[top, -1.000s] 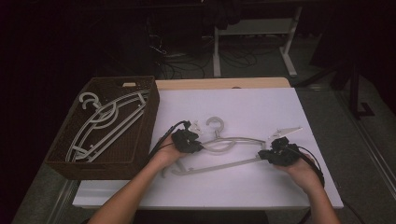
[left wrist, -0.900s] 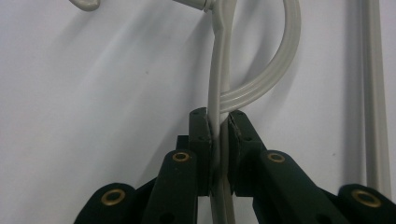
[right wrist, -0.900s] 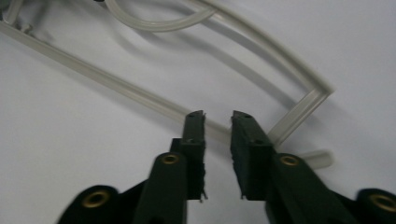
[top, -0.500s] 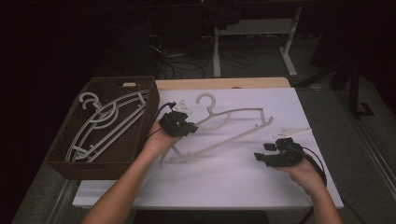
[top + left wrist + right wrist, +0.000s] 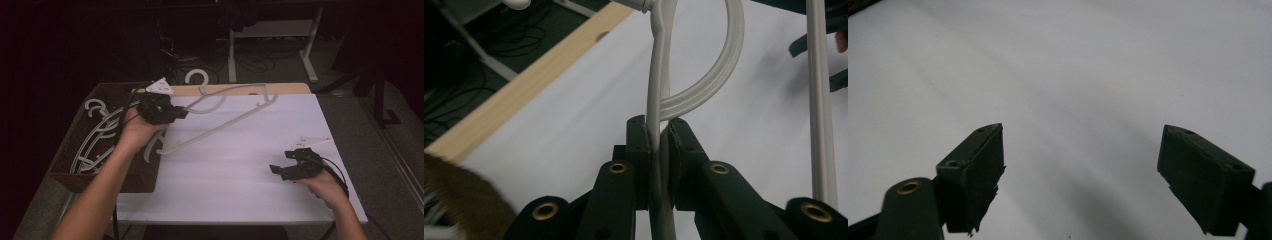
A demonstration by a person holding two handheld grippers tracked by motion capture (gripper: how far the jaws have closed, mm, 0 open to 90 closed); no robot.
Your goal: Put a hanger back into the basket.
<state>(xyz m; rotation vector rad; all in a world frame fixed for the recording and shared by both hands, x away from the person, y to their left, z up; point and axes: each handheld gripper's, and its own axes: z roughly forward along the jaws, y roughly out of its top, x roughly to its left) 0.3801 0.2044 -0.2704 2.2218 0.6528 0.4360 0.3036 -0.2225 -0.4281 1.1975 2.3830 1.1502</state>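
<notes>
A: Where is the hanger [image 5: 220,117] right now?

B: Off the desk [image 5: 240,170], carried by the left claw [image 5: 167,111] alone. Its long bar slopes from the far right, near the desk's back edge, down toward the near left, and the hook [image 5: 196,76] rises past the back edge.

A: And the grip?

B: The left gripper view has the jaws pressed together on the thin white arm of the hanger [image 5: 655,125], just where the curved piece branches off. It pinches near the hanger's left end, so most of the hanger reaches out to the right of it.

A: What does the coming move turn on?

B: The basket [image 5: 70,165]. It sits at the desk's left edge, directly beside and below the left hand, with other hangers [image 5: 95,140] already lying in it. The hanger's low end is already near the rim. My guess is that the hanger has to swing left so that its long axis lines up with the basket's length.

A: And the right claw [image 5: 282,162]?

B: Well apart, low over the desk's near right. Its jaws have just been opening, they stand spread, and there is nothing between them but bare white desk [image 5: 1088,75]. The left hand is far nearer to hanger and basket alike.
</notes>
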